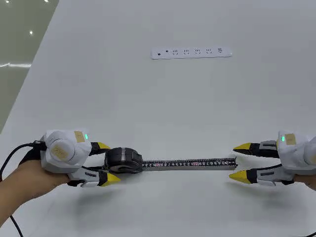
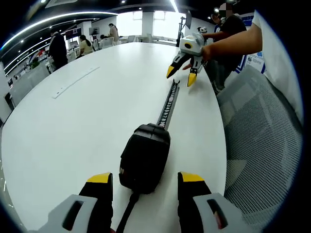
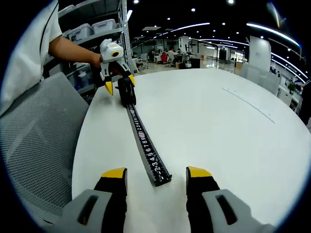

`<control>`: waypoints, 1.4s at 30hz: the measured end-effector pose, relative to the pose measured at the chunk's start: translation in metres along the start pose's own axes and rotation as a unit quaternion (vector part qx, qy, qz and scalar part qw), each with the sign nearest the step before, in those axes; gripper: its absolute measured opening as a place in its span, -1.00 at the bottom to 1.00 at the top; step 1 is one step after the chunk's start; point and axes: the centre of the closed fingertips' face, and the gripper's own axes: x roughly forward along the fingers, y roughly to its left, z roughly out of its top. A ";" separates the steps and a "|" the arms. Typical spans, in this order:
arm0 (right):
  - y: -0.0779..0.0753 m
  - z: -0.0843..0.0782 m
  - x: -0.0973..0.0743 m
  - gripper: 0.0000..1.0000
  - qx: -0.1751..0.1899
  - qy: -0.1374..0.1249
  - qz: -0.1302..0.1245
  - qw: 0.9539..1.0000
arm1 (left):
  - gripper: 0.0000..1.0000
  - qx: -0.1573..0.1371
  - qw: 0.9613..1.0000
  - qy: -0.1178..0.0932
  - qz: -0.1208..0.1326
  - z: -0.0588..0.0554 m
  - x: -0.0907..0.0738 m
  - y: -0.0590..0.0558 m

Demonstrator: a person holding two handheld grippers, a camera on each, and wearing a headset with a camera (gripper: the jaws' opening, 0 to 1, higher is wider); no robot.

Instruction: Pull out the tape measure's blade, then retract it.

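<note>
– Across the white table (image 1: 148,98), why does the tape measure lie stretched out like that?
– Its blade (image 1: 190,163) is drawn out flat, running from 9 toward 3 o'clock in the head view. I judge the pull done and the retract due. The case (image 1: 123,159) sits on the tabletop at about 8 o'clock.
– Is anything gripping it?
– No. The left gripper (image 1: 108,162) has its jaws apart, one on either side of the case's rear. The left gripper view shows a gap on each side, so that placing looks meant to steady the case. The right gripper (image 1: 240,161), at 3 o'clock, is spread wide too. The blade's hooked end (image 3: 161,177) lies between its tips, untouched.
– So the blade holds out by itself?
– Seemingly. A lock may be on, though I cannot see one.
– What else is about?
– A grey mesh chair (image 3: 43,145) stands by the table edge. A white power strip (image 1: 191,52) lies at 12 o'clock, well apart. A black strap (image 2: 127,216) trails from the case between the left jaws. None of these crosses the blade's path.
</note>
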 end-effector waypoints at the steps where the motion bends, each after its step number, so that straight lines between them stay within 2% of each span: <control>1: 0.000 -0.001 0.000 0.00 0.002 0.000 -0.002 1.000 | 0.06 -0.001 1.000 -0.002 0.002 0.000 -0.001 0.000; 4: 0.000 -0.003 -0.001 0.04 0.003 -0.001 -0.010 1.000 | 0.14 -0.006 1.000 -0.012 0.006 0.002 -0.005 -0.002; 8: -0.001 0.000 -0.004 0.12 0.006 -0.002 -0.017 1.000 | 0.23 -0.010 1.000 -0.014 0.015 0.000 -0.010 -0.002; 10: -0.003 0.001 -0.005 0.16 0.025 -0.010 -0.025 0.999 | 0.25 -0.015 0.999 -0.019 0.020 0.000 -0.013 -0.002; 13: 0.000 0.003 -0.006 0.23 0.020 0.005 -0.030 0.999 | 0.26 -0.020 0.999 -0.023 0.021 0.000 -0.016 -0.005; 16: 0.000 0.002 -0.006 0.29 0.029 0.008 -0.033 0.999 | 0.30 -0.032 0.999 -0.029 0.020 -0.001 -0.018 -0.007; 22: 0.002 0.002 -0.009 0.41 0.034 0.017 -0.044 0.998 | 0.37 -0.044 0.998 -0.038 0.032 0.002 -0.023 -0.009; 25: 0.003 0.005 -0.013 0.43 0.040 0.013 -0.049 0.998 | 0.38 -0.051 0.997 -0.043 0.039 0.003 -0.027 -0.009; 27: 0.003 0.005 -0.015 0.49 0.043 0.014 -0.055 0.997 | 0.41 -0.061 0.996 -0.049 0.047 0.005 -0.030 -0.009; 34: 0.004 0.011 -0.025 0.55 0.051 0.006 -0.073 0.996 | 0.48 -0.089 0.992 -0.065 0.068 0.006 -0.039 -0.010; 42: 0.006 0.014 -0.033 0.59 0.055 0.005 -0.095 0.994 | 0.54 -0.109 0.987 -0.087 0.076 0.010 -0.047 -0.020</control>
